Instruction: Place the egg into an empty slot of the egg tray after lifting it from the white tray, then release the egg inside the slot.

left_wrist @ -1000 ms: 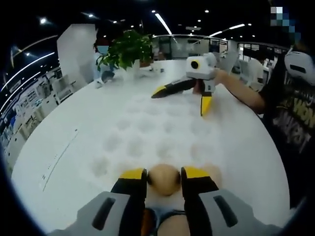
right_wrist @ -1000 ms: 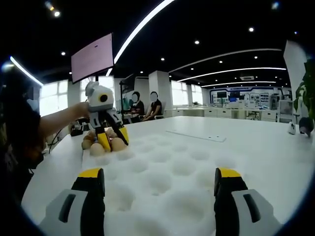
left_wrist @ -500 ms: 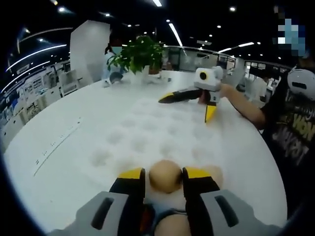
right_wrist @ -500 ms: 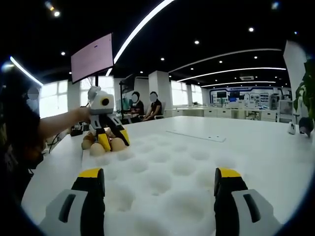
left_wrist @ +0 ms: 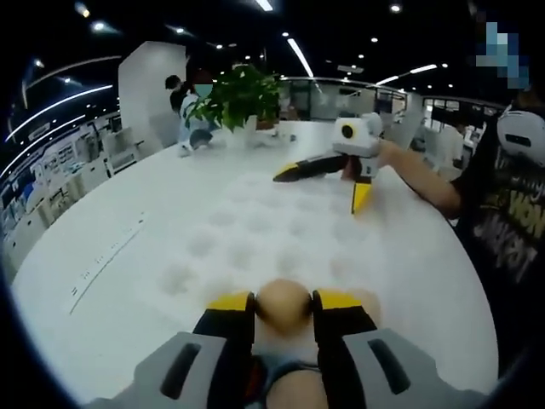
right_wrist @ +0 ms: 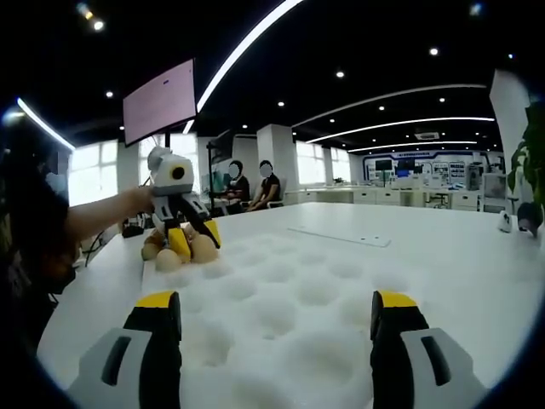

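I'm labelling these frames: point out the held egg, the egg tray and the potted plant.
egg [left_wrist: 283,307], left gripper view, on its rounded top between the claw tips.
egg tray [right_wrist: 298,290], right gripper view, on an empty slot.
plant [left_wrist: 238,95], left gripper view, on its leaves.

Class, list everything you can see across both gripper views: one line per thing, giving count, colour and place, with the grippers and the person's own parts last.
egg tray: one, white, on the table, slots empty.
eggs: several, tan, beyond the tray's far left edge in the right gripper view.
held egg: one, tan, between the left gripper's jaws.
plant: one, green, far table edge.
table: one, white.
left gripper: yellow-tipped, shut on the egg.
right gripper: yellow-tipped, open, over the tray.
forearm: one, behind the right gripper.
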### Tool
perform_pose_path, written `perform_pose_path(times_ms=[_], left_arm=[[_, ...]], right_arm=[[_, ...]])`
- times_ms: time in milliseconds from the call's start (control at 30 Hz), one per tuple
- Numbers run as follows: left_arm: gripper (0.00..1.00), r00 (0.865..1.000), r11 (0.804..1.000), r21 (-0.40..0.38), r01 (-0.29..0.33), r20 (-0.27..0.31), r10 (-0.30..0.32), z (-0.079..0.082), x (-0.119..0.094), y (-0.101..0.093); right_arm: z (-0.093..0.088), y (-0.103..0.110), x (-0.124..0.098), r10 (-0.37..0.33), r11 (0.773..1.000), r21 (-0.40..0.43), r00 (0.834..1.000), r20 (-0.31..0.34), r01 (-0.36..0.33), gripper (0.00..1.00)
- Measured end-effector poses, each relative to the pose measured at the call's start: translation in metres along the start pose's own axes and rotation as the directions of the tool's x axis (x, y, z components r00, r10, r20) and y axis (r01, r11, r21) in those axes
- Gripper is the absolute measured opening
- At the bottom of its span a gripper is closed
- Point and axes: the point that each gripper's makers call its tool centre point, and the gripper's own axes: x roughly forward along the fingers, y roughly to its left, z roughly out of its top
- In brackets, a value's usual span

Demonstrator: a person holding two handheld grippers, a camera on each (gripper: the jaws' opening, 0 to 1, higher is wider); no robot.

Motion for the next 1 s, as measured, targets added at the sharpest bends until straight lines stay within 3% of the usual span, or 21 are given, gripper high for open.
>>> perform_pose_path(times_ms=[1000], left_arm=[[0.27,0.984,0.987,-0.109,-0.122,0.116,0.135,0.01,-0.047,0.017]], right_arm=[[0.001,-0.001,0.001,-0.002,1.0,0.0,1.0,0.001,0.002,0.96]])
